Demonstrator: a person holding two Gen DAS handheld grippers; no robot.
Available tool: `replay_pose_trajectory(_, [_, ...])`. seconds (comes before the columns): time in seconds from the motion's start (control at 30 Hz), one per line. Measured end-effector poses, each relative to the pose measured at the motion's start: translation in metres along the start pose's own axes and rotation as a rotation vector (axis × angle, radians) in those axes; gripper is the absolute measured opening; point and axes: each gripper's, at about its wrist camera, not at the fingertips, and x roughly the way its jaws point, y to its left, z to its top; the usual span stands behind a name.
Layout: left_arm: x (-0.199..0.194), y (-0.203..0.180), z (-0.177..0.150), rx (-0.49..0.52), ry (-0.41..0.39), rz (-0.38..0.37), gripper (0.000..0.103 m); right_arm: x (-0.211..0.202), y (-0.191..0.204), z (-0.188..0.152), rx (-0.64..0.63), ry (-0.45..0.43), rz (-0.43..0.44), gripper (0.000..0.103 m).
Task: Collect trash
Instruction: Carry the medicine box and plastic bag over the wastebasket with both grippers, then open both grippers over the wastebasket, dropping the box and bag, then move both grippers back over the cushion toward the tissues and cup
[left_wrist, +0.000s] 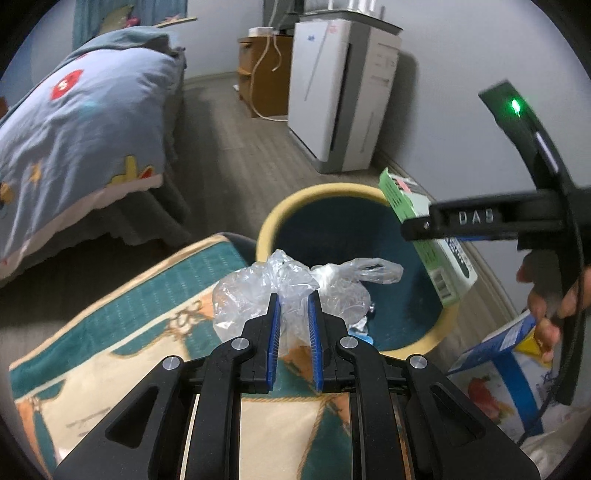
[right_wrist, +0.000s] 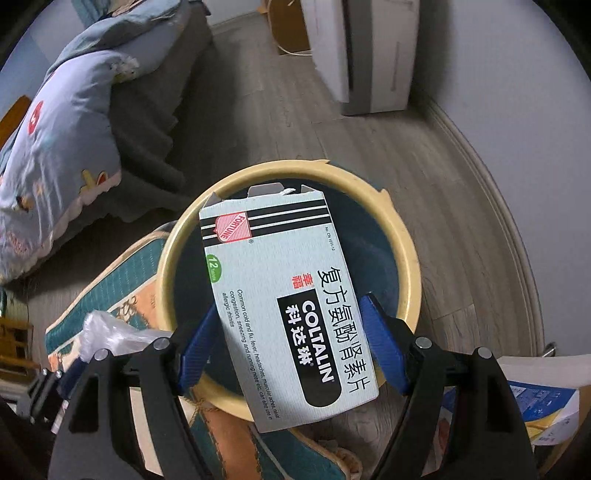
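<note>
The left gripper (left_wrist: 294, 310) pinches a crinkled clear plastic bag (left_wrist: 291, 291) beside the round, yellow-rimmed bin (right_wrist: 408, 254). The right gripper (right_wrist: 291, 325) clamps a flat cardboard medicine box (right_wrist: 284, 306) above the bin's opening.
</note>
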Motion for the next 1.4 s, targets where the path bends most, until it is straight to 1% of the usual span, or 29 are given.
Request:
replay_pose_trajectory(0.17, [0.017,-0.011,0.000,0.002,0.012,-0.016,0.016,0.006,-0.009,0.001,0.025,0.010,0.002,0.075])
replay_pose_trajectory(0.27, [0.021,-0.015,0.003,-0.008,-0.006,-0.024,0.016,0.007,-0.015,0.002,0.043,0.011,0.005,0.075])
replay_pose_trajectory(0.37, [0.020,-0.015,0.007,-0.025,-0.038,-0.038,0.017,0.006,-0.019,0.003,0.060,-0.005,0.023,0.075])
replay_pose_trajectory(0.43, [0.019,-0.016,0.008,-0.032,-0.053,-0.044,0.021,0.004,-0.021,0.004,0.075,-0.017,0.047,0.076])
replay_pose_trajectory(0.53, [0.018,-0.016,0.009,-0.031,-0.061,-0.041,0.029,0.003,-0.023,0.005,0.082,-0.028,0.058,0.076])
replay_pose_trajectory(0.6, [0.017,-0.015,0.009,-0.039,-0.063,-0.044,0.043,0.002,-0.023,0.005,0.084,-0.029,0.057,0.077])
replay_pose_trajectory(0.67, [0.016,-0.013,0.009,-0.045,-0.065,-0.041,0.049,0.001,-0.023,0.005,0.087,-0.032,0.057,0.083])
replay_pose_trajectory(0.73, [0.014,-0.011,0.009,-0.046,-0.068,-0.032,0.052,0.000,-0.022,0.006,0.086,-0.039,0.057,0.086])
replay_pose_trajectory(0.77, [0.013,-0.011,0.009,-0.047,-0.069,-0.029,0.056,0.000,-0.020,0.006,0.084,-0.039,0.056,0.088])
replay_pose_trajectory(0.83, [0.009,-0.009,0.009,-0.049,-0.077,-0.021,0.064,-0.003,-0.018,0.006,0.075,-0.043,0.050,0.094])
replay_pose_trajectory(0.9, [0.003,-0.007,0.009,-0.056,-0.092,-0.006,0.077,-0.004,-0.017,0.007,0.077,-0.047,0.048,0.095])
replay_pose_trajectory(1.0, [-0.009,-0.001,0.008,-0.071,-0.111,0.021,0.087,-0.009,-0.014,0.006,0.080,-0.052,0.064,0.097])
replay_pose_trajectory(1.07, [-0.020,0.005,0.007,-0.084,-0.128,0.032,0.090,-0.012,-0.010,0.003,0.072,-0.048,0.064,0.097])
replay_pose_trajectory(1.17, [-0.037,0.011,0.005,-0.084,-0.146,0.059,0.091,-0.020,-0.002,-0.002,0.060,-0.052,0.067,0.097])
replay_pose_trajectory(1.4, [-0.084,0.021,-0.008,-0.063,-0.194,0.117,0.092,-0.050,0.028,-0.022,0.024,-0.092,0.129,0.097])
